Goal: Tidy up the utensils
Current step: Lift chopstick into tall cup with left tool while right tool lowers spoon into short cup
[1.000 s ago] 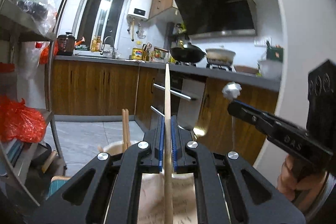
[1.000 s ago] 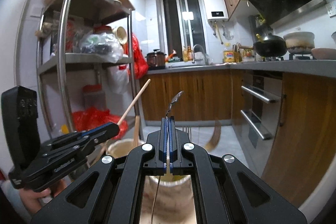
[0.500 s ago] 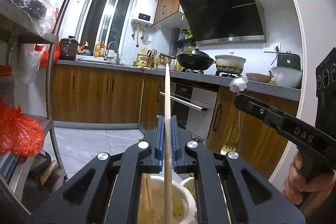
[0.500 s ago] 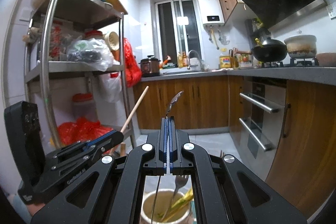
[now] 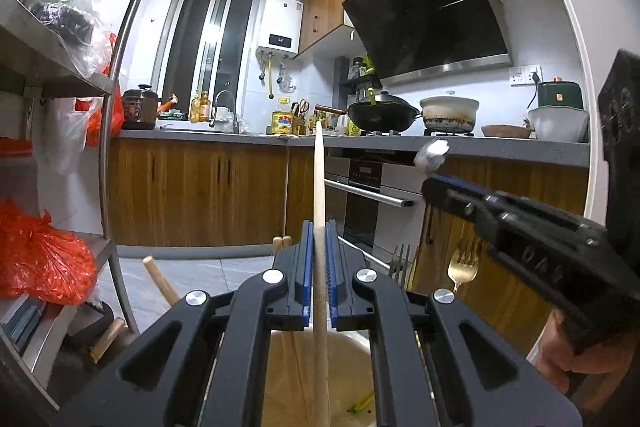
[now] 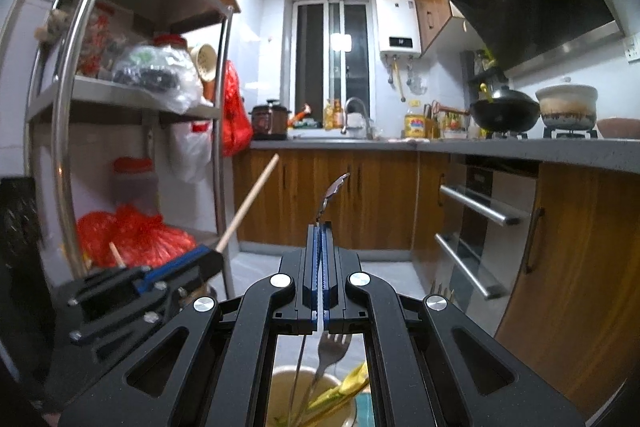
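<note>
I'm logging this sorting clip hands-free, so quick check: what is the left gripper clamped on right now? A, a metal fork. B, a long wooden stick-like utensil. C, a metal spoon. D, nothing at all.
B: in the left wrist view the left gripper has its blue pads shut on the pale wooden stick, which runs straight up between them; the metal spoon is in the right gripper.

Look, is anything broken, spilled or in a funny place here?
Nothing looks broken or spilled. The left gripper pinches a wooden stick, the right gripper a metal spoon.
</note>
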The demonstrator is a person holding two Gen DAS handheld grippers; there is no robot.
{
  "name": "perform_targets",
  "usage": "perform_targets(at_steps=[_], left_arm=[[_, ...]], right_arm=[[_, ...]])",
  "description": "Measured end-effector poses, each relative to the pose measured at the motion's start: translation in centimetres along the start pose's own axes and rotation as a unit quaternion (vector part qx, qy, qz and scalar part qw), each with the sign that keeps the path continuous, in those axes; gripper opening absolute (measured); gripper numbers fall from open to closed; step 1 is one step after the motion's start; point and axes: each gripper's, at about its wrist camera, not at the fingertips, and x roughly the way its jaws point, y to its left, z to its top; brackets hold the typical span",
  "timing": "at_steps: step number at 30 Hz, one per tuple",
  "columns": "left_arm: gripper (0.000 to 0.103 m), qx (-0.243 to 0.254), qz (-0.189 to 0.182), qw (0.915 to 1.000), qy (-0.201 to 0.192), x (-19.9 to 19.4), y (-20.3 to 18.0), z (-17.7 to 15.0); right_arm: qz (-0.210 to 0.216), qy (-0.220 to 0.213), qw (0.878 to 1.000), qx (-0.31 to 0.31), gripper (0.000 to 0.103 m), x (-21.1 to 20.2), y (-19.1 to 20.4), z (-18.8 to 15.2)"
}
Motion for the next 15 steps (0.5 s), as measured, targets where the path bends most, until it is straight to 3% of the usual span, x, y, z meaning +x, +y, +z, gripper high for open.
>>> perform_targets(at_steps=[15], left_arm=[[0.006,0.012,-0.006,0.9985,0.053,-4.0,-0.5,-0.8]], right_arm=[[-0.006,0.044,0.999,0.008,0.002,-1.4,-0.9,-2.2]])
